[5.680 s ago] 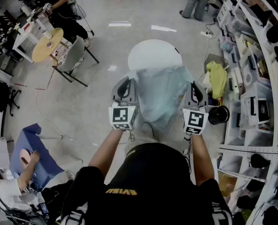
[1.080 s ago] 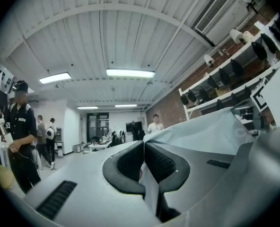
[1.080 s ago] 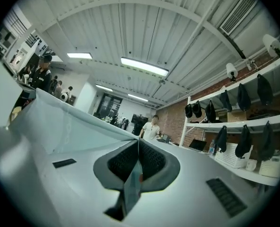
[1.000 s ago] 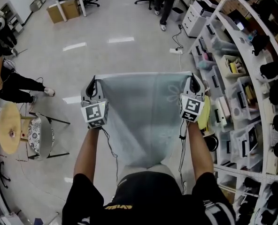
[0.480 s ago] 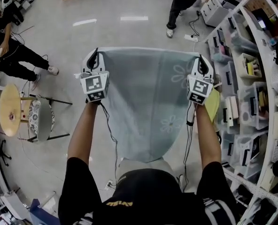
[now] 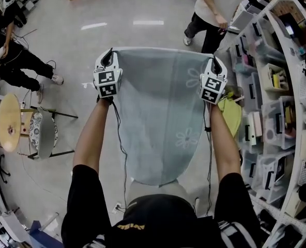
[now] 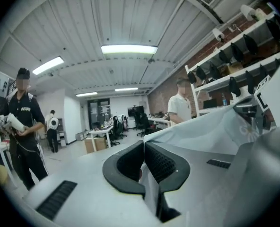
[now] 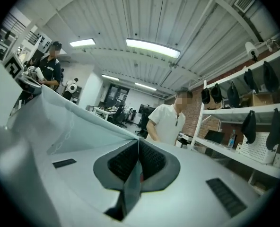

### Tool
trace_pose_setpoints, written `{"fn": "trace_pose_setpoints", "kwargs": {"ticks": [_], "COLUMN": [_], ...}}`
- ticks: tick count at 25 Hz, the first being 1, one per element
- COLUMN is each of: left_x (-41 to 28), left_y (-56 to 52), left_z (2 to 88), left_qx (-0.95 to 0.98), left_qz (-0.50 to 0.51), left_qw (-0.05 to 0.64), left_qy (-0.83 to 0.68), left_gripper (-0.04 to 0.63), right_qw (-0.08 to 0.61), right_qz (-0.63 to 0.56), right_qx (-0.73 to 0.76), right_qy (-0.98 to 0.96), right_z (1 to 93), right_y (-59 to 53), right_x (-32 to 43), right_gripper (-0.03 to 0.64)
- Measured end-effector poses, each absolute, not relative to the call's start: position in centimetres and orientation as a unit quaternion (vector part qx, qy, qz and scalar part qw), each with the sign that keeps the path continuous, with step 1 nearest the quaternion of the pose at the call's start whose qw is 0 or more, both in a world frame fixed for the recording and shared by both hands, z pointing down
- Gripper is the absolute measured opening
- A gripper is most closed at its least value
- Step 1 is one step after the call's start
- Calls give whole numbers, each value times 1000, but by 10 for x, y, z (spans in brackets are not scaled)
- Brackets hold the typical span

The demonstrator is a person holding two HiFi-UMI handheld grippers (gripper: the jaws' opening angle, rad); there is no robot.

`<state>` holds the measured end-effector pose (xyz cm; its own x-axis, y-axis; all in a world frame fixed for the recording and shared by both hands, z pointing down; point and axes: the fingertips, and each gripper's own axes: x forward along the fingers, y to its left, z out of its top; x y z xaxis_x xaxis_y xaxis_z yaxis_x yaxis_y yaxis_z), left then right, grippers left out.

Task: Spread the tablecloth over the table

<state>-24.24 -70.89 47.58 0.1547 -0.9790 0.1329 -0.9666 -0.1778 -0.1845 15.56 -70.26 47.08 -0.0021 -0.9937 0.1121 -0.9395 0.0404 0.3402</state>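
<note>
Both grippers are clamped tight on the tablecloth (image 6: 158, 123), each on one top corner. The left gripper (image 6: 109, 59) holds the left corner and the right gripper (image 6: 215, 62) the right one. In each gripper view a thin fold of fabric is squeezed between the dark ribbed pads, which are pressed together on it. The cloth is pale grey-green with faint flower shapes. It is held up in the air at the end of the person's outstretched arms, its top edge pulled nearly straight between the two grippers. The rest narrows to a rounded lower end close to the person's body. It hangs above the shiny floor (image 6: 91, 9). A yellow-green rag (image 6: 230, 115) lies just beside its right edge, near the shelves (image 6: 277, 87). A person in a white shirt (image 6: 212, 6) stands beyond the right corner, and a round wooden stool (image 6: 8, 123) and a chair (image 6: 42, 136) stand well off to the left.
</note>
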Motion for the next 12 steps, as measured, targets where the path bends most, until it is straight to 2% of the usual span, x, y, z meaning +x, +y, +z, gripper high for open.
{"fn": "trace_pose_setpoints", "kwargs": {"ticks": [7,8,9,10,11,12], "left_x": [-238,-237,-237,-236,-234,-232], "left_y": [-716,-714,-713,-712,-711,-709], "left_z": [515,522,528,533,538,543], "left_qx": [-757,-757,-758,-760,-762,-764], "left_qz": [-140,-149,-157,-164,-171,-180], "left_qw": [-10,-13,-17,-22,-26,-29], "left_qy": [639,636,633,629,624,618], "left_gripper": [24,34,88,187,277,321], "right_qw": [217,224,229,235,244,254], "right_qz": [-33,-24,-18,-15,-11,-8], "right_qx": [662,653,645,637,628,621], "right_qy": [-717,-723,-729,-734,-738,-741], "right_z": [526,534,540,545,550,554], "right_y": [-723,-724,-723,-723,-721,-719], "right_x": [148,146,143,141,138,135], "right_gripper": [14,73,144,199,235,258]}}
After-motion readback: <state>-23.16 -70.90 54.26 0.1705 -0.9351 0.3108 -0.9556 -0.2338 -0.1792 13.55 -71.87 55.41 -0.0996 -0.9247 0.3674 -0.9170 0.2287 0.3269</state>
